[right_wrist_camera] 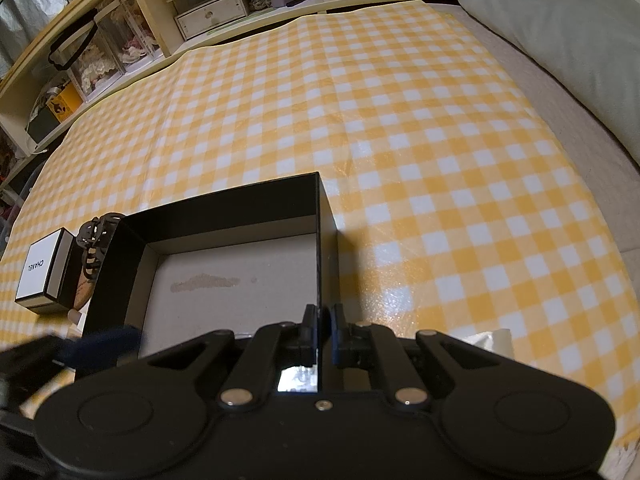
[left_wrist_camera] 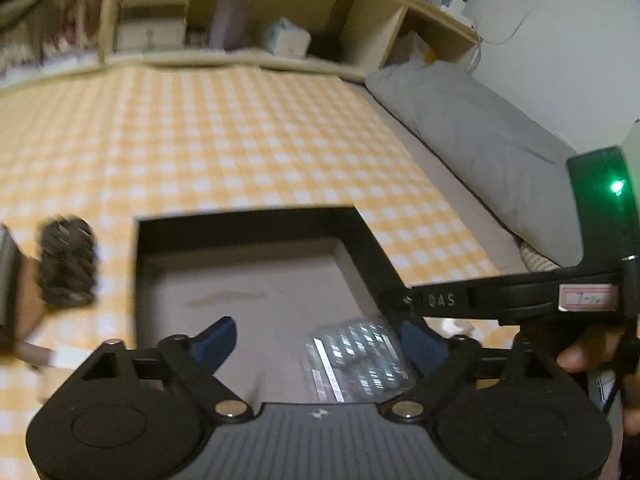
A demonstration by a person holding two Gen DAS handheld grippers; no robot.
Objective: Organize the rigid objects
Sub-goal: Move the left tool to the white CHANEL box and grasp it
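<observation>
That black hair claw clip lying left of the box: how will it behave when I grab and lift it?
The hair claw clip looks openwork with thin curved teeth, so it is probably light and stiff, but a pad may slip into a gap. Its rounded shape leans against the black box, so it may rock or shift when touched. Thin teeth could snap under a hard squeeze.

Yellow checked cloth [right_wrist_camera: 400, 128] spread flat; grey pillow [right_wrist_camera: 568, 40] along its right edge, wooden shelving [right_wrist_camera: 152, 20] beyond its far edge.
</observation>
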